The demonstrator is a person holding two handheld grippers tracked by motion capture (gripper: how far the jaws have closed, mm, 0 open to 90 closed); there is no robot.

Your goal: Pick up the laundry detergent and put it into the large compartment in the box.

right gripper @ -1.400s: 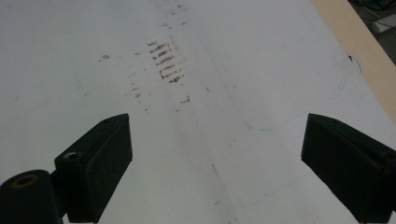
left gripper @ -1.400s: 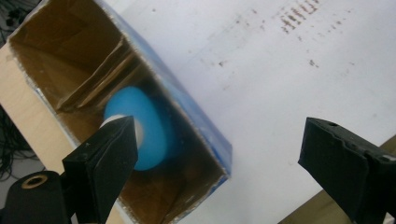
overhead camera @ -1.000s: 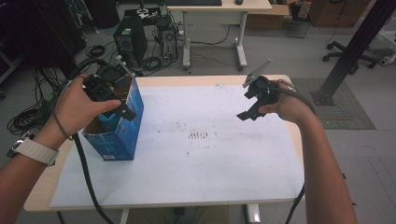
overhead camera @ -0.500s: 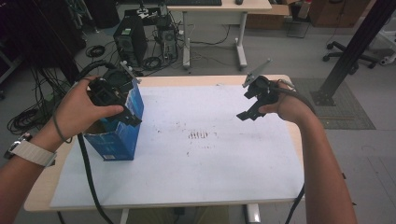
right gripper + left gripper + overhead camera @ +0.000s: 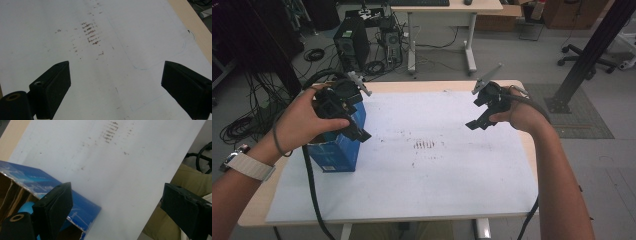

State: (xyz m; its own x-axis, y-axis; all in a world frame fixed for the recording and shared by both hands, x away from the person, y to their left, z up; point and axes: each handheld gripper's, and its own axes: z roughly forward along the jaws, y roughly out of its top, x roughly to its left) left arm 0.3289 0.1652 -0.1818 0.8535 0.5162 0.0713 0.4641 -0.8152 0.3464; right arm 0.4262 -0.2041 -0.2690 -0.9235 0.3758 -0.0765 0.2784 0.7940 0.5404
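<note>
The blue cardboard box (image 5: 75, 202) stands open-topped just below the left gripper (image 5: 115, 207), whose fingers (image 5: 53, 206) are spread wide, with nothing grasped. It is judged light, its thin walls easily crushed; one upper wall edge is best pinched. Farther off, the right gripper (image 5: 486, 111) is held released above the tabletop (image 5: 427, 87).

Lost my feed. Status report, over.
Left hand-held gripper open over the blue box. Right hand-held gripper open above the white sheet. Nothing blocking.
</note>
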